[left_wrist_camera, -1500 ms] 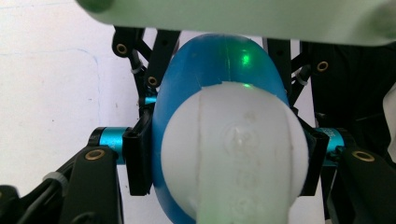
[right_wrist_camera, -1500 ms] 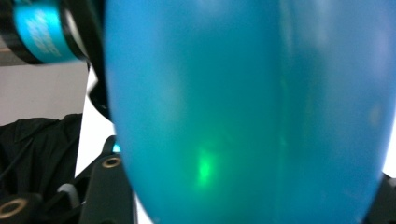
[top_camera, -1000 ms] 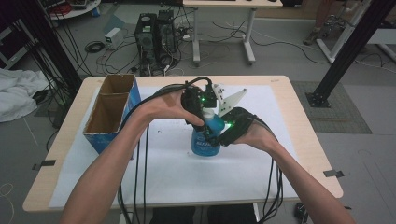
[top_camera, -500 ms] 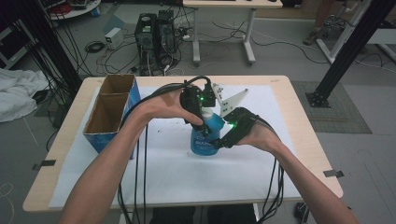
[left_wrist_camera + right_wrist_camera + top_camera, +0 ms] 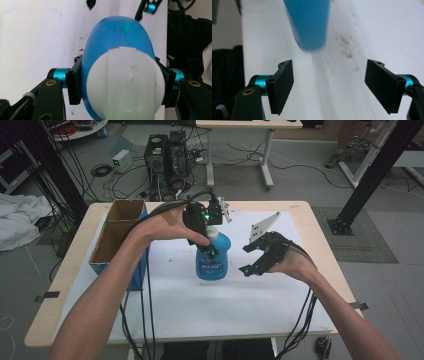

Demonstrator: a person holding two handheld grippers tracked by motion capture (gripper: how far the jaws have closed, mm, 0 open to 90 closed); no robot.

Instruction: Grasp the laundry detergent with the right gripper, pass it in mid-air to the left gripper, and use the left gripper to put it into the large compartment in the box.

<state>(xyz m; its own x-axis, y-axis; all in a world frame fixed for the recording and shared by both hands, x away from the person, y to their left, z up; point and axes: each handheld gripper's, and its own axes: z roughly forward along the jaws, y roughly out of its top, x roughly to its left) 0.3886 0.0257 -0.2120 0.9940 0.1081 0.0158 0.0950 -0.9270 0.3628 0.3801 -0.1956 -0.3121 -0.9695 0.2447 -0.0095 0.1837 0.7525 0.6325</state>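
A blue plastic bottle (image 5: 212,262) with a white cap (image 5: 125,85) stands upright on the white sheet in the middle of the table. My left gripper (image 5: 212,249) comes down from above and is shut on the bottle's upper body, just under the cap; in the left gripper view (image 5: 120,82) its jaws press both sides of the blue body (image 5: 117,45). My right gripper (image 5: 246,259) hovers just right of the bottle, open, nothing between its jaws. In the right gripper view (image 5: 329,85) the bottle (image 5: 309,22) stands ahead, a little to the left, clear of the pads (image 5: 283,85).
A cardboard box (image 5: 117,232) with blue sides, open on top, stands at the table's left edge. A white sheet (image 5: 200,315) covers most of the tabletop. Cables trail from both grippers over the near edge. A computer tower (image 5: 162,155) sits on the floor behind.
My right gripper, which was up against the bottle's top, has come off it and moved right, now open. The left gripper stays shut on the bottle.
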